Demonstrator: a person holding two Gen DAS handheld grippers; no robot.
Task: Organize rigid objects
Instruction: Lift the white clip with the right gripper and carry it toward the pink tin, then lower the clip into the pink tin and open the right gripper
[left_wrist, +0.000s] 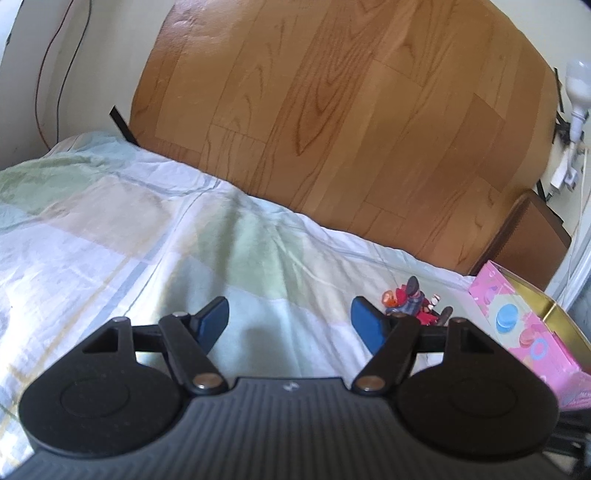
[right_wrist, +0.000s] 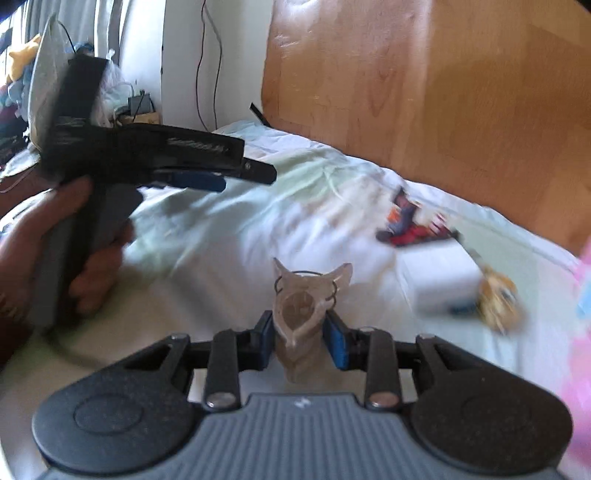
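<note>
My right gripper (right_wrist: 301, 334) is shut on a small grey-brown cat-eared figurine (right_wrist: 302, 314), its blue pads pressing both sides, above the bed sheet (right_wrist: 221, 266). My left gripper (left_wrist: 290, 323) stands open with nothing between its blue fingers (left_wrist: 212, 317), over the pale sheet (left_wrist: 147, 229); in the right wrist view this left gripper (right_wrist: 221, 177) is held by a hand at the left. A red and blue toy figure (left_wrist: 413, 299) lies just right of the left gripper, the same toy figure (right_wrist: 410, 221) blurred ahead of the right one. A pink box (left_wrist: 524, 325) sits at the right.
A wooden headboard (left_wrist: 332, 110) runs behind the bed. A small white box (right_wrist: 439, 288) and a yellow-brown toy (right_wrist: 498, 295) lie on the sheet at the right. Clutter and cables stand by the wall (right_wrist: 136, 103) at the far left. A white lamp (left_wrist: 576, 88) hangs at the right.
</note>
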